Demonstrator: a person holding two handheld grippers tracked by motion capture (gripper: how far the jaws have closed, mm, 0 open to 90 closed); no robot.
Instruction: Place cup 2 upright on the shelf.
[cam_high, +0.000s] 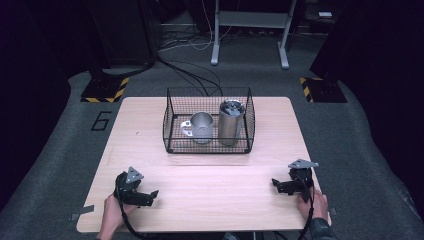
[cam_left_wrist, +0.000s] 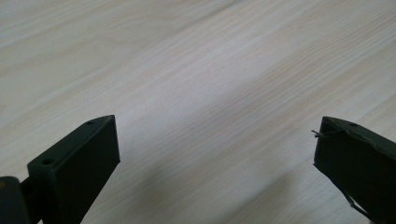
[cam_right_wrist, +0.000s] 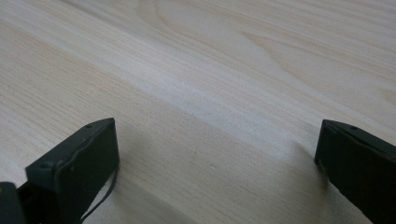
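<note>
Much of the scene is lost to darkness in the high view: the floor beyond the bench (cam_high: 150, 145) fades into black at both sides, and the stands at the far end are cut off by the top edge. The contents of the tall steel tumbler (cam_high: 230, 123) are crumpled and shiny, and what they are cannot be made out. The persons's forearms are cropped by the bottom edge, so that little more than two hands is seen.

One wire basket (cam_high: 208, 120) is counted, set at the far middle of the bench. Two vessels are held in it: one steel mug (cam_high: 199, 127) on the left, with its handle turned leftward, and the tumbler just beside it on the right, both upright.

Two tongs are counted. The left tongs (cam_high: 152, 195) are rested near the front left corner, the right tongs (cam_high: 276, 184) near the front right corner, both well apart from the basket. In the left gripper view the left tongs (cam_left_wrist: 215, 154) are seen spread wide over bare wood, with nothing between the jaws. The right tongs (cam_right_wrist: 217, 154) are likewise seen spread and unladen in the right gripper view.
</note>
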